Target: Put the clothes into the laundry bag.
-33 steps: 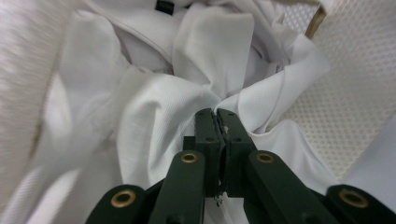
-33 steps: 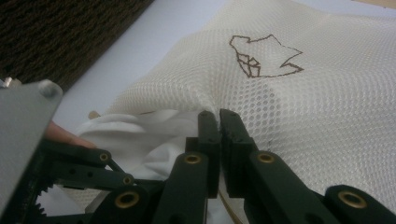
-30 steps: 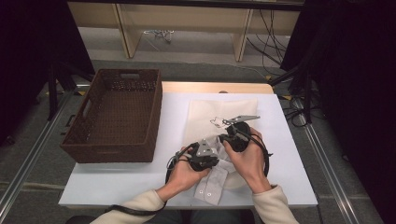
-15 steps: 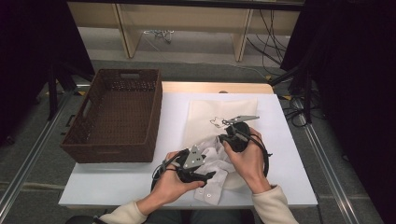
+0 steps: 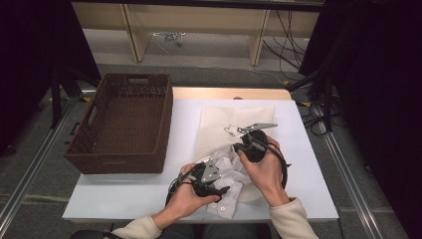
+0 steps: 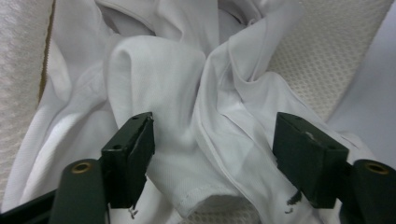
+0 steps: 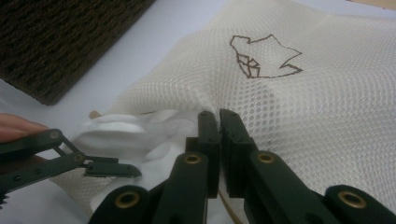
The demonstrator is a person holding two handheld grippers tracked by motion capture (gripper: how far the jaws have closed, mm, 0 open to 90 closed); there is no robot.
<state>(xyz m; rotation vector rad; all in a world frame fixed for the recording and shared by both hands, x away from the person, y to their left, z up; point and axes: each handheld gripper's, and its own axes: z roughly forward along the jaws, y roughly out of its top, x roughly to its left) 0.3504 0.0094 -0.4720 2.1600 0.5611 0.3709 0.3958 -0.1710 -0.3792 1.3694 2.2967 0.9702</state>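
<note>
On the near half of the white table (image 5: 129,199), a crumpled white shirt (image 6: 187,140) spills from a cream mesh bag (image 7: 327,112). Left gripper (image 6: 212,161): jaws just opened wide, straddling shirt folds, gripping nothing. Right gripper (image 7: 218,122): jaws pinched together on the mesh bag's edge.

White shirt (image 6: 177,135), plain. Cream mesh laundry bag (image 7: 327,107), honeycomb weave, brown line emblem (image 7: 261,56). Dark brown wicker basket (image 5: 119,124). Table (image 5: 124,194) white.

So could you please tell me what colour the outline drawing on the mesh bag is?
Dark brown, on the cream mesh bag; the drawing shows best in the right gripper view.
</note>
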